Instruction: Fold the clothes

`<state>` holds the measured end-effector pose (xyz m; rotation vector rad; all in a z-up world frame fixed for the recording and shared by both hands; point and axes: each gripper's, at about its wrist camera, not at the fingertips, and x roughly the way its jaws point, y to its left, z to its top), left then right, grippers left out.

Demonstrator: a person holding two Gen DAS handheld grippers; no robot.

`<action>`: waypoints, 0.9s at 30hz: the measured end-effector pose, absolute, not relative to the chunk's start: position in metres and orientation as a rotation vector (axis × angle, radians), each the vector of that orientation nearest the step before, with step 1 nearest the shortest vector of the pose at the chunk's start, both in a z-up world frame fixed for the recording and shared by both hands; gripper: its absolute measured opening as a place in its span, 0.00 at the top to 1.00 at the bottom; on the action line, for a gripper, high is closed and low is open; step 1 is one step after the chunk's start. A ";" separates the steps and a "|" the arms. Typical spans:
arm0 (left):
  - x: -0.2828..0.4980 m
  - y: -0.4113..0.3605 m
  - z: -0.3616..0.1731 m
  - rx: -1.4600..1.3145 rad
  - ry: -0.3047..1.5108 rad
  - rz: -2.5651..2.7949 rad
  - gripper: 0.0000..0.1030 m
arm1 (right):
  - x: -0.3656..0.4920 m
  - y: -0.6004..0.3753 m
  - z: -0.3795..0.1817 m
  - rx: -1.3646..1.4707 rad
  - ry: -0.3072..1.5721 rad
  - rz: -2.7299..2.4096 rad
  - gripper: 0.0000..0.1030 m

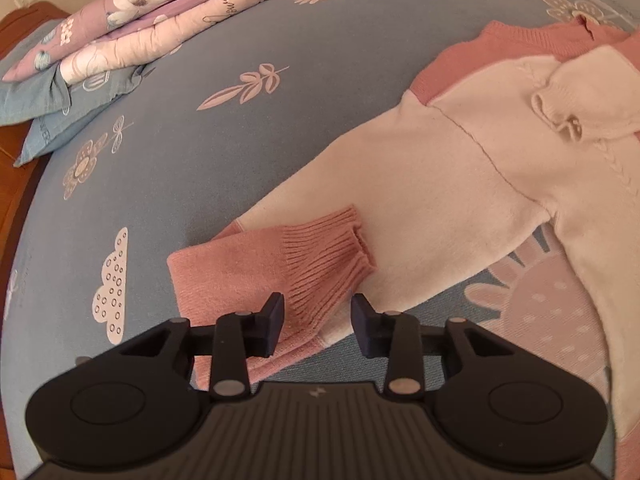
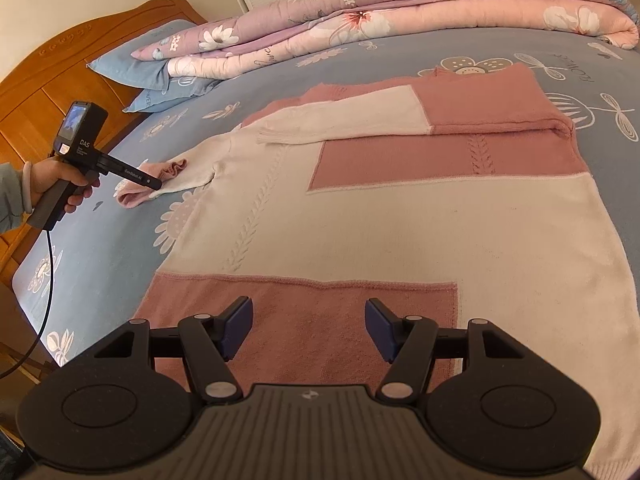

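Spread flat on the blue flower-print bedsheet [image 2: 100, 264] lies a knitted sweater [image 2: 400, 220] in blocks of cream and dusty pink, a braided cable stitch running up its front. Its long axis runs from the pink hem nearest the right gripper [image 2: 309, 330] up to the neckline toward the rolled floral quilt [image 2: 400, 12]. One cream sleeve lies folded across the chest — the other stretches out sideways, its pink ribbed cuff [image 1: 320, 272] doubled back just ahead of the left gripper [image 1: 318, 326]. Both grippers stand wide apart, holding nothing. The left handle reads "DAS". Beyond the quilt's end sit blue pillows [image 2: 156, 64] against a wooden headboard [image 2: 48, 92].
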<state>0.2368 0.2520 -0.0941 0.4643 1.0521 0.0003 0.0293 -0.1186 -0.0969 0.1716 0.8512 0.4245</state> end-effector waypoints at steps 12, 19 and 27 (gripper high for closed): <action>0.249 0.251 -0.094 0.478 1.043 0.032 0.64 | 0.029 -0.114 -0.092 0.156 0.863 0.434 0.35; 0.251 0.249 -0.093 0.481 1.040 0.047 0.64 | 0.026 -0.114 -0.091 0.155 0.863 0.438 0.35; 0.249 0.248 -0.094 0.491 1.016 0.045 0.62 | 0.023 -0.112 -0.091 0.149 0.870 0.451 0.35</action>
